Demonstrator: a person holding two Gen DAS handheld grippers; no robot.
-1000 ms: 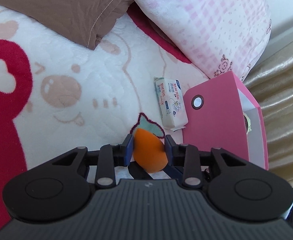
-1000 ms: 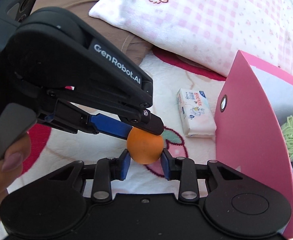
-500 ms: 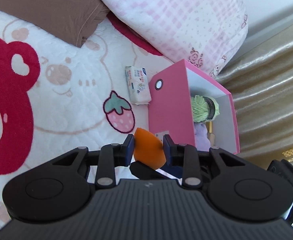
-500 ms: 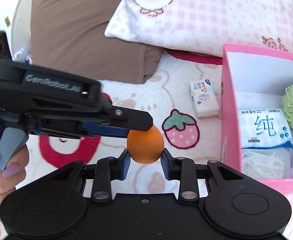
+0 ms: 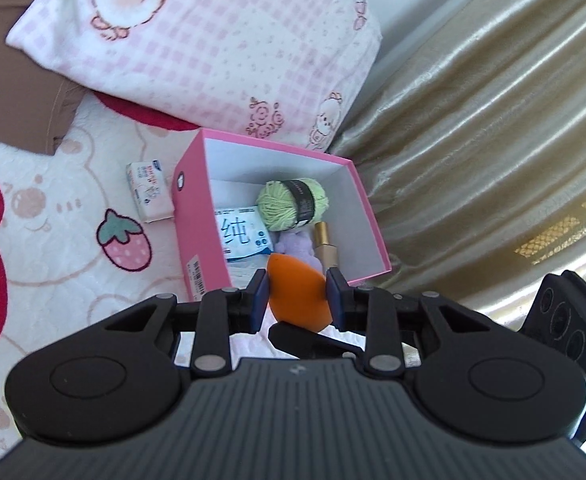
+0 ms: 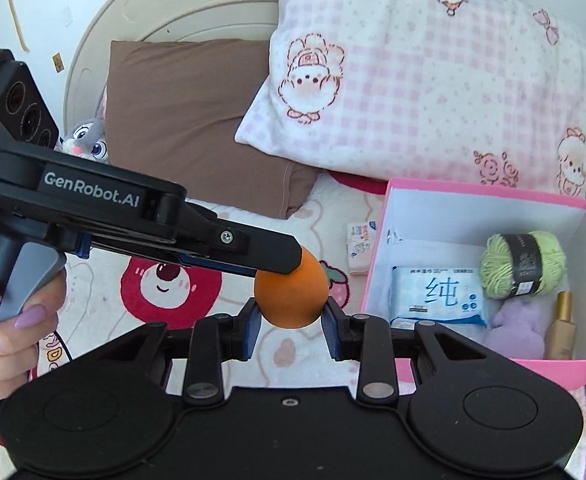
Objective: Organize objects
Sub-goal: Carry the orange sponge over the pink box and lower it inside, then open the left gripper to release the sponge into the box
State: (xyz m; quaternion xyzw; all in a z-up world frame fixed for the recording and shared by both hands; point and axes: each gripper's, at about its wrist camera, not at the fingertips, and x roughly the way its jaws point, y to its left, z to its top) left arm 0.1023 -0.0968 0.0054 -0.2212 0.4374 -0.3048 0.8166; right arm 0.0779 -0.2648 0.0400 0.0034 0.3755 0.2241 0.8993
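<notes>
An orange egg-shaped sponge is held in the air between both grippers. My left gripper is shut on it; in the right wrist view its fingers reach in from the left. My right gripper is shut on the same sponge from below. The open pink box lies just ahead and right. It holds a green yarn ball, a blue-white tissue pack, a purple plush and a gold bottle.
A small wipes pack lies on the bear-print blanket left of the box. A pink check pillow and a brown pillow lie behind. A gold curtain hangs to the right.
Both grippers have lifted the sponge higher off the blanket and toward the pink box. The box's inside has come into full view.
</notes>
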